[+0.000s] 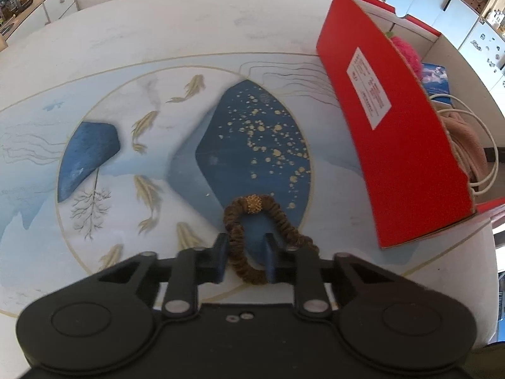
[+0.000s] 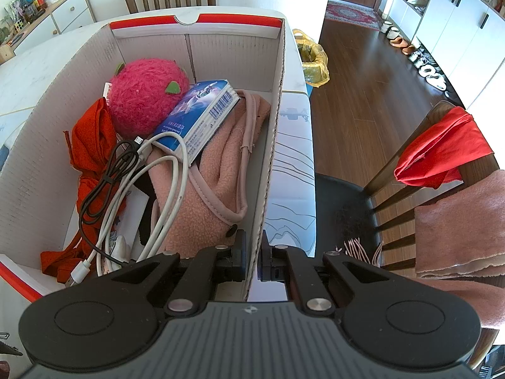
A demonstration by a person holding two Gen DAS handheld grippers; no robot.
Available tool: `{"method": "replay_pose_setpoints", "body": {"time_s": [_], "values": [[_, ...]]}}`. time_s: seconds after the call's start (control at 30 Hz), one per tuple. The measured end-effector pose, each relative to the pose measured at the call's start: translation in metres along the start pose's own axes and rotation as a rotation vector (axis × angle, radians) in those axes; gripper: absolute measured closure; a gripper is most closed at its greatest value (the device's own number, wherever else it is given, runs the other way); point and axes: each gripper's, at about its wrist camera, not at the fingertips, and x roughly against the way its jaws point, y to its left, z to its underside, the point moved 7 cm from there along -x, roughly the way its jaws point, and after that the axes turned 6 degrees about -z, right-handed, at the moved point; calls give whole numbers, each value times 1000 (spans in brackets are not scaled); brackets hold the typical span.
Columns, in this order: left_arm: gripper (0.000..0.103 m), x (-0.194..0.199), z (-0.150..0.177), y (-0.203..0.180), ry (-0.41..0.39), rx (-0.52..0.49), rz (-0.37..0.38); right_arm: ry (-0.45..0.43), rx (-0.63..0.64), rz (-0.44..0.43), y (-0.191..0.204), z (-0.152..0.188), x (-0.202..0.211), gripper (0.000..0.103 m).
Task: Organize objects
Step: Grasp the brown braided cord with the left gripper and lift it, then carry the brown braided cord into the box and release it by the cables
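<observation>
Mostly done, by the look of it. Your box (image 2: 202, 47) already holds a pink plush ball (image 2: 148, 94), a blue pack (image 2: 202, 110), a pink fleece (image 2: 217, 170), red cloth (image 2: 91, 145) and a tangle of black and white cables (image 2: 126, 183).

Only loose item I can see on the table (image 1: 189, 25) is the brown scrunchie (image 1: 252, 221) with the gold bead. It lies flat just in front of your left gripper (image 1: 246, 252), left of the box's red outer wall (image 1: 394, 132).

Left fingers are narrowed around the near part of the loop: one side of the band sits between them, the other side runs outside the right finger. The grip looks loose; I can't tell whether the pads are actually pressing the fabric, and the scrunchie isn't lifted.

Your right gripper (image 2: 252, 259) is clamped on the box's near-right wall (image 2: 268, 173), one finger inside and one outside, steadying it.

Left to do, my read: confirm the pinch, lift the scrunchie, carry it over the red wall and drop it in. The far table looks bare from here, but neither view covers the whole top.
</observation>
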Motion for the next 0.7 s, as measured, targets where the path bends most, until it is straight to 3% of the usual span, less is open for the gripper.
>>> {"method": "replay_pose_setpoints", "body": {"time_s": [0.03,0.27,0.7], "values": [[96,1,-1,-1,-4,2,1,0,0,0,0,0,0,97],[98,27,-19,-16,-91,-33,20,0,2,0,-1,1,1,97],[98,105,-75,-49,-312,-93,131,-2,6,3,-4,3,3,97]]}}
